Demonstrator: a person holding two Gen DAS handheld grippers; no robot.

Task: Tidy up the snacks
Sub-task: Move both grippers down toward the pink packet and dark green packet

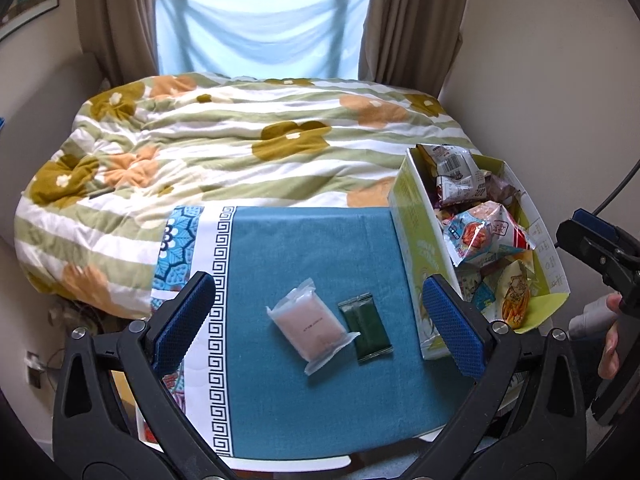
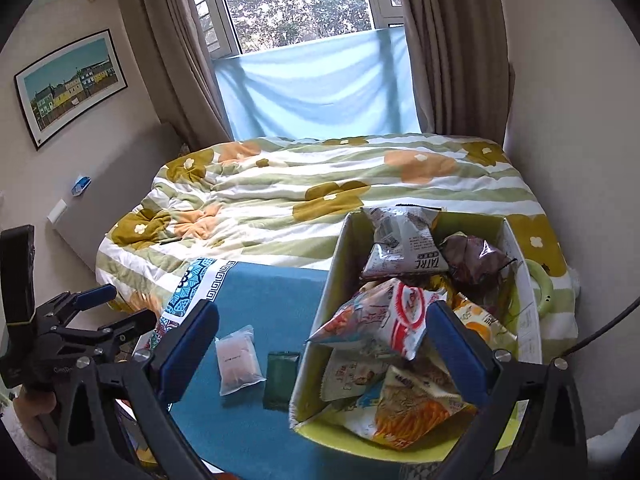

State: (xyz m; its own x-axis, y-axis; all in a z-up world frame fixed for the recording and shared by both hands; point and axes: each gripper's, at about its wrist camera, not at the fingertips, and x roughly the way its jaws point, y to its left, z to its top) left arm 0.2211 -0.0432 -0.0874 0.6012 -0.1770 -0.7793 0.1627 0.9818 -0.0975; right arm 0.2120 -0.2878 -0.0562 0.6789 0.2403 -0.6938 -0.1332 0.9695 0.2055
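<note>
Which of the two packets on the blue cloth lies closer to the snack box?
The dark green packet; the pale pink packet lies on its far side from the box.

Before me: floral quilt [image 1: 240, 148] rumpled across bed. Teal cloth [image 1: 312, 256] laid at near edge, patterned border [image 1: 218, 280] on my left. Pale blue sheet [image 2: 316, 92] draped under window [image 2: 296, 0], brown curtains [image 2: 452, 48] either side. Framed picture [image 2: 70, 84] on left wall.
</note>
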